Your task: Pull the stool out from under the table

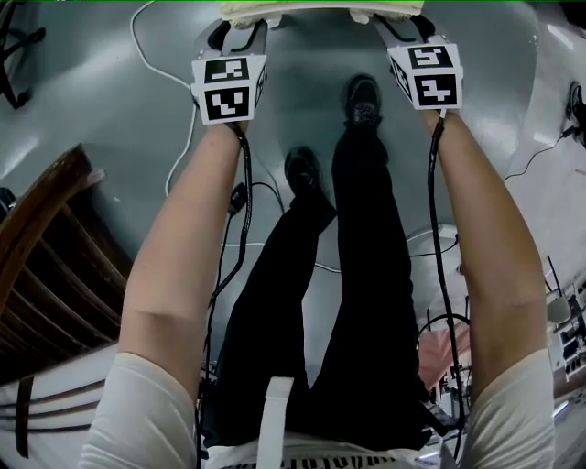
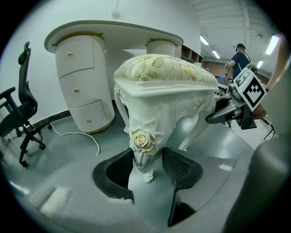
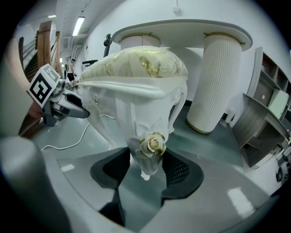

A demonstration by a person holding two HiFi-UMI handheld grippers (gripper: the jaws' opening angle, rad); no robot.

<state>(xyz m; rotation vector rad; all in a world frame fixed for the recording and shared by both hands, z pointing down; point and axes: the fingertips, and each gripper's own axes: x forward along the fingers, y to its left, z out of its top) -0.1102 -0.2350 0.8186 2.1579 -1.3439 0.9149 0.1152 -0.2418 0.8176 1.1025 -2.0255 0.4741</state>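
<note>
In the head view almost all of the stool (image 1: pixel 249 9) is cut off by the top edge. Only pale slivers of it show beyond the two marker cubes (image 1: pixel 229 87), and the person's forearms (image 1: pixel 183 266) and black-trousered legs (image 1: pixel 339 302) cover much of the grey floor (image 1: pixel 302 92) on the near side of the stool. Far to the left of the stool an office chair (image 2: pixel 18 113) is cropped by the rim of the left gripper view, and a white cable (image 2: pixel 77 134) lies on the floor between it and the stool. Behind the stool to the left stands a pedestal of three drawers (image 2: pixel 84 82) with gold knobs, all closed, so whatever they hold is hidden. The pedestal carries the curved tabletop (image 2: pixel 113 31), and the stool is out in front of that top, on the person's side. The left hand-held gripper (image 2: pixel 148 160) is clenched on the leg at the stool's near left corner, just under a gold-edged rose carving (image 2: pixel 142 139), with both dark pads against the leg. The foot shows below the pads, but whether it rests on the floor cannot be told. The right hand-held gripper (image 3: pixel 146 159) grasps the matching leg at the stool's near right corner in the same way. Behind the stool to the right a ribbed column (image 3: pixel 214 82) holds up the tabletop's other end. Further right an open shelf unit (image 3: pixel 266 120) is cut off by the rim, and what its compartments hold is hard to make out. Small and distant beyond the stool's right side stands a person (image 2: pixel 237 61).
</note>
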